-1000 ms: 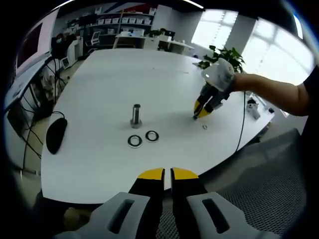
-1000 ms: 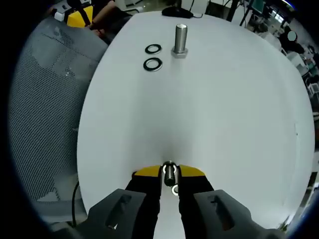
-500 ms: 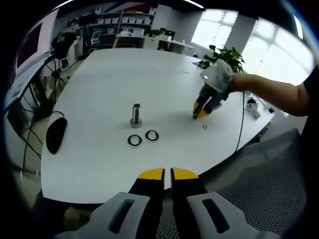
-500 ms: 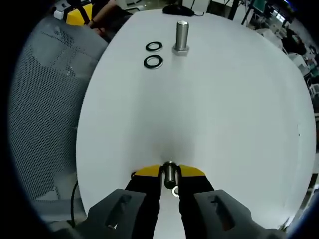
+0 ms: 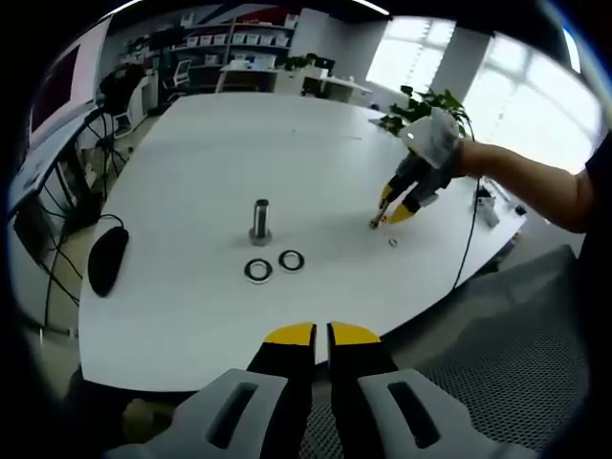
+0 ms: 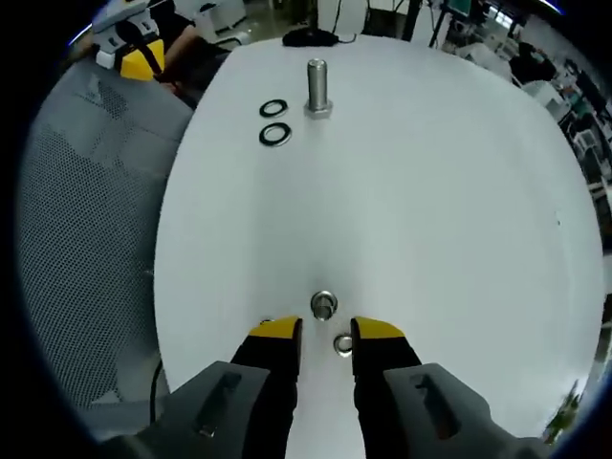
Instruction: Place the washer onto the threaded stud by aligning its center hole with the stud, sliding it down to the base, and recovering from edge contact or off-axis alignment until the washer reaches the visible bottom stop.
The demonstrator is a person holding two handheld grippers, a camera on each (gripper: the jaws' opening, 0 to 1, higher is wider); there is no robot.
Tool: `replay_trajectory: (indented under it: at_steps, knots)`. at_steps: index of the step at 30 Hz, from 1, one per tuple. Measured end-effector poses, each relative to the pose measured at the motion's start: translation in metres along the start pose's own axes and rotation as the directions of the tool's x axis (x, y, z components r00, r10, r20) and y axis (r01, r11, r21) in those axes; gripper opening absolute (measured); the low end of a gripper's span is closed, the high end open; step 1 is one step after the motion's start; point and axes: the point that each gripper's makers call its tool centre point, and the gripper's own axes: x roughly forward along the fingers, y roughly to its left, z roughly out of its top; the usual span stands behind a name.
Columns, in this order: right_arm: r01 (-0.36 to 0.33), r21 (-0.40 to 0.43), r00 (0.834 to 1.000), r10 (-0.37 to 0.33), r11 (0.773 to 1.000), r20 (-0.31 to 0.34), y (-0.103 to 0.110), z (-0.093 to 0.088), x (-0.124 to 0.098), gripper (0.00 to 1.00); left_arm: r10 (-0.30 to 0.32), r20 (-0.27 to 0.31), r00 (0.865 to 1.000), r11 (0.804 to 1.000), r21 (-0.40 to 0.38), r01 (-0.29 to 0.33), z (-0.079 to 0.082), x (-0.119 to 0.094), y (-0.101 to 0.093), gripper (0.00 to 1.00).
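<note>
Right gripper [image 6: 323, 328] stood with jaws parted, holding nothing; a short threaded stud [image 6: 323, 306] stood upright on the table [image 6: 430, 191] just beyond the tips, and a small washer [image 6: 343, 344] lay flat between the jaws, just beside the stud, not on it. In the left gripper view that same gripper [image 5: 394, 207] hovered over the stud [image 5: 374, 224] and washer [image 5: 393, 243] near the table's far edge.

Left gripper [image 5: 321, 335] had jaws nearly together, nothing between them, parked off the near edge.

Further out: a bigger bolt [image 5: 261, 220] stood upright mid-table with two large washers [image 5: 258, 271] [image 5: 292, 259] lying flat beside it, and a mouse [image 5: 108, 256] towards the table end.

My read: the washer looked like thin, stiff, light metal, slippery on that smooth top. Flat-lying, so hard to pinch; best taken across the outer rim, hole left clear for the stud.
</note>
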Motion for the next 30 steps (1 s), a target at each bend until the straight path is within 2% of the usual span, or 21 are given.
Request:
replay_trajectory:
  at_steps: [5, 16, 25, 30]
  knots:
    - [0.031, 0.022, 0.999, -0.032, 0.999, 0.025, 0.002, -0.004, -0.005, 0.22, -0.003, -0.001, 1.000, 1.000, 0.002, 0.003, 0.000, 0.000, 0.000, 0.02]
    - [0.008, 0.076, 0.997, -0.014, 0.997, 0.077, 0.024, -0.001, 0.003, 0.22, -0.002, 0.008, 1.000, 1.000, 0.001, 0.002, 0.002, 0.000, 0.000, 0.02]
    - [-0.009, 0.096, 0.998, 0.003, 0.995, 0.061, 0.039, -0.013, 0.015, 0.22, 0.000, 0.012, 1.000, 1.000, 0.000, 0.000, 0.003, 0.000, 0.001, 0.02]
    - [0.004, 0.093, 0.999, -0.009, 0.996, 0.051, 0.041, -0.014, 0.020, 0.22, 0.000, 0.016, 1.000, 1.000, 0.004, 0.000, 0.003, 0.000, 0.000, 0.02]
